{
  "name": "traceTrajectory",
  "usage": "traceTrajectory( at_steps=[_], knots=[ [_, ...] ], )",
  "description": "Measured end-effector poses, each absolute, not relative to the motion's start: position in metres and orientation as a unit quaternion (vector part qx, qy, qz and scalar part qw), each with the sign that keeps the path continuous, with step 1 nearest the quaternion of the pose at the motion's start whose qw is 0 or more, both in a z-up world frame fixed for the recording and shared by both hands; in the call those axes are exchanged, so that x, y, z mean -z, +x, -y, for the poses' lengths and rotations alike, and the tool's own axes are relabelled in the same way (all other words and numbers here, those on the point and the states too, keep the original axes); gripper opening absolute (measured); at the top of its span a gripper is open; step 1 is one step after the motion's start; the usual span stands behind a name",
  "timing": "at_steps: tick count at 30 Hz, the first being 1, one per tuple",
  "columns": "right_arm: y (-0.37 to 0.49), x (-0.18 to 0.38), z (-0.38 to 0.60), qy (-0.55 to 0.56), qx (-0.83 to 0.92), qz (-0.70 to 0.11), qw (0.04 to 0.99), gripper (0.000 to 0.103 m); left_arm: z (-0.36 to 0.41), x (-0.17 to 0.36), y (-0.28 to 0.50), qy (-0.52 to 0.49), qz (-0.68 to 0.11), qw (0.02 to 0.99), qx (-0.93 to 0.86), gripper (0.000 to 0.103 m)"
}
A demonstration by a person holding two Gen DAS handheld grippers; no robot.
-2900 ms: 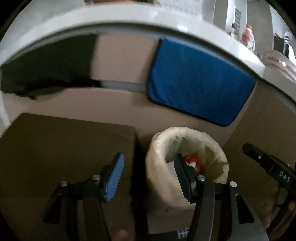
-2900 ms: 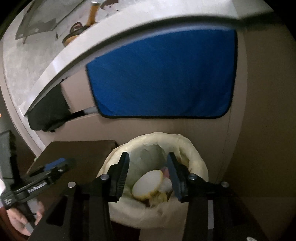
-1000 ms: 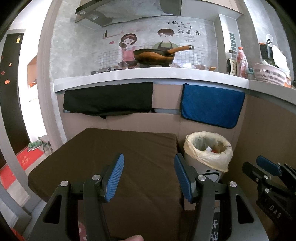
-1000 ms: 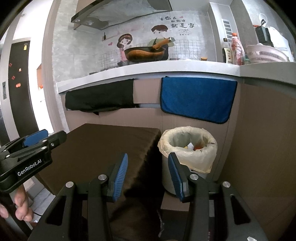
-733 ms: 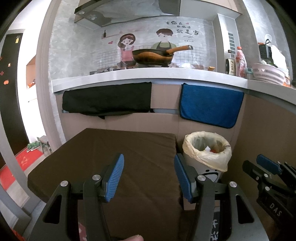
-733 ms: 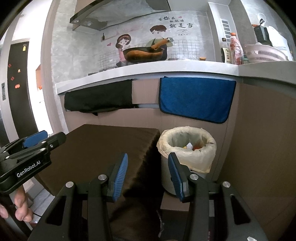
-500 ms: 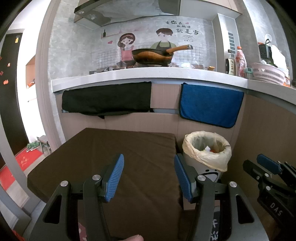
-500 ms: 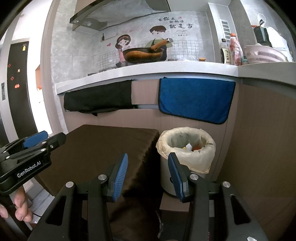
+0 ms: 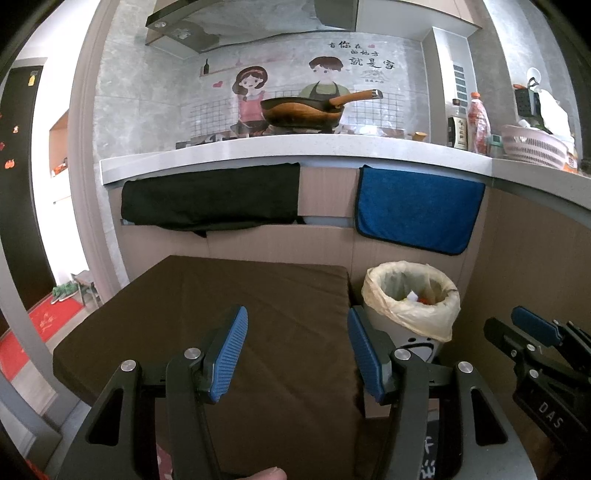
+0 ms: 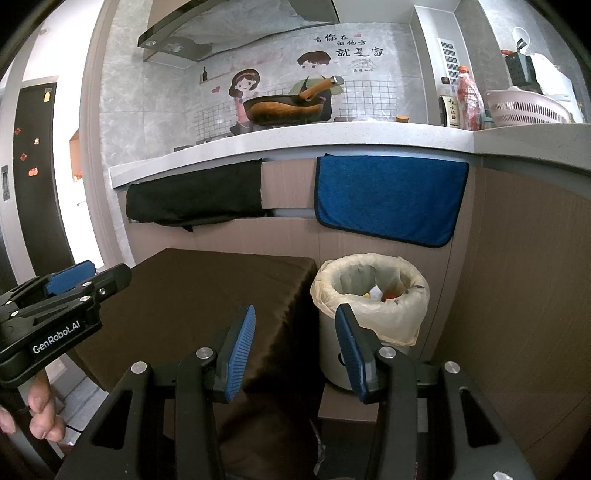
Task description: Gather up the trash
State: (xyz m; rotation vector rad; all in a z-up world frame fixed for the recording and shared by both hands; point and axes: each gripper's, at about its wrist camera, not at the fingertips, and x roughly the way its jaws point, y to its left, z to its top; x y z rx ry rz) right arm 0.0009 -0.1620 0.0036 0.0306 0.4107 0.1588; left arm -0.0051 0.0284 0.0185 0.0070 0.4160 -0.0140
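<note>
The trash (image 10: 380,293) deep in the lined bin (image 10: 369,310) is too small to identify.

Upright grey trash bin (image 10: 334,354) lined with a pale bag (image 10: 397,314), just beyond the right gripper's (image 10: 295,347) right finger. Holds white, yellow and orange scraps (image 10: 382,293).

Brown-covered table (image 9: 229,295) (bin (image 9: 410,302) beside)

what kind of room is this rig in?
A home kitchen, most likely: a wok sits on the stone countertop under a range hood, sauce bottles stand on the counter, and a bag-lined trash bin stands beside a brown-covered table.
</note>
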Motion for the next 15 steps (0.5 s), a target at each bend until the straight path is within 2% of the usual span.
traceTrajectory(
  at_steps=[15],
  knots=[
    [0.0025,-0.0038,0.1632,0.015,-0.079,-0.204,0.976,0.043,-0.0253,-0.0186,-0.0047,0.003,-0.206,0.978,0.006,0.057]
  ],
)
